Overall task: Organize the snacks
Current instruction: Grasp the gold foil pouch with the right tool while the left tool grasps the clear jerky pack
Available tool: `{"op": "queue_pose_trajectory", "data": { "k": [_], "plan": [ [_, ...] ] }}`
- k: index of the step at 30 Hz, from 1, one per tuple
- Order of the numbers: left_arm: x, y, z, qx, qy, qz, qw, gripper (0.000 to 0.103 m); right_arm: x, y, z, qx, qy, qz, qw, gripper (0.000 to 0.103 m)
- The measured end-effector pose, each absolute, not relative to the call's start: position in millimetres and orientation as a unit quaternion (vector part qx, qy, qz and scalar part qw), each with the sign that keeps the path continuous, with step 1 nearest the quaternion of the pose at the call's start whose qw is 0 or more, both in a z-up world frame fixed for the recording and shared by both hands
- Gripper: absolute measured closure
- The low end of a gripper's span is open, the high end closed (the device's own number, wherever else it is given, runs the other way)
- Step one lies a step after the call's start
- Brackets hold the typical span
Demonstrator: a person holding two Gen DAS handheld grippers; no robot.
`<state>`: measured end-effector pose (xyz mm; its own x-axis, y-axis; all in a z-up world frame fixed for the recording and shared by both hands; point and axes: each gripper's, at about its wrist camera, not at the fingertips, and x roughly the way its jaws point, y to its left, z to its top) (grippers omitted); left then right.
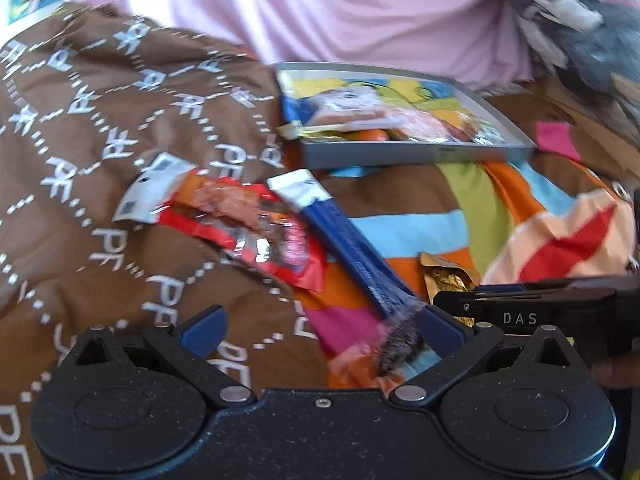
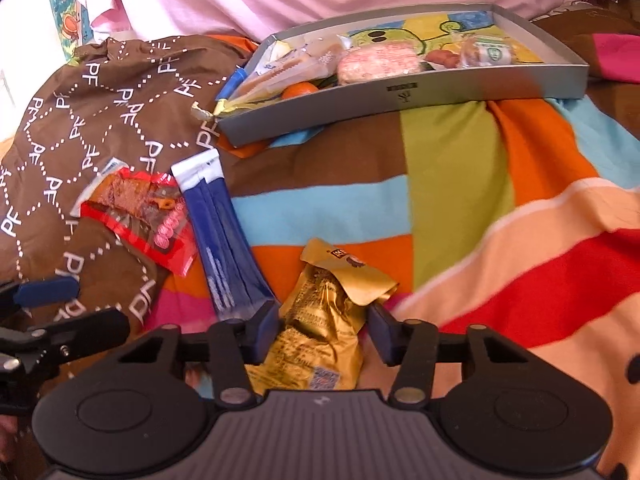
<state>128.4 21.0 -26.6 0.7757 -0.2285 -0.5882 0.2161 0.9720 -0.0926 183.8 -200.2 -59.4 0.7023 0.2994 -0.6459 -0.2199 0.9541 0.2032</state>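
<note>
Left gripper (image 1: 320, 328): jaws wide apart, the blue stick pack's (image 1: 352, 252) blurred near end lying between them, by the right finger.
Right gripper (image 2: 324, 332): jaws apart, straddling the gold packet (image 2: 324, 320); contact cannot be told.
Red packet (image 2: 140, 216): on the brown printed cloth (image 2: 80, 120), just beside the blue stick pack.
Grey tray (image 2: 400, 96): on the striped bedding (image 2: 440, 184); only the right wrist view shows its snacks clearly.
Left wrist view: gold packet mostly hidden behind the right gripper.
</note>
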Motion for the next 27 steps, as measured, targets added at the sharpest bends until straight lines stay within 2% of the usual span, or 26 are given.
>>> {"op": "queue_pose_trajectory", "data": {
  "k": [11,19,22,24,27],
  "plan": [
    [146,-19,-45,0.089,0.331,-0.27,0.9,0.001,157,-235,-58,0.048,0.357,0.121,0.925,0.054],
    [167,-33,-66,0.127,0.366,-0.278,0.879,0.003,138,-253,-60,0.056,0.349,0.111,0.929,0.05],
    [169,-31,-64,0.126,0.365,-0.272,0.881,0.007,138,-252,-59,0.05,0.347,0.113,0.929,0.042],
    [168,-31,-64,0.131,0.364,-0.262,0.884,0.009,137,-249,-58,0.042,0.344,0.118,0.931,0.032],
    [165,-33,-64,0.142,0.356,-0.259,0.887,0.01,137,-242,-57,0.02,0.339,0.123,0.932,0.027]
  ]
}}
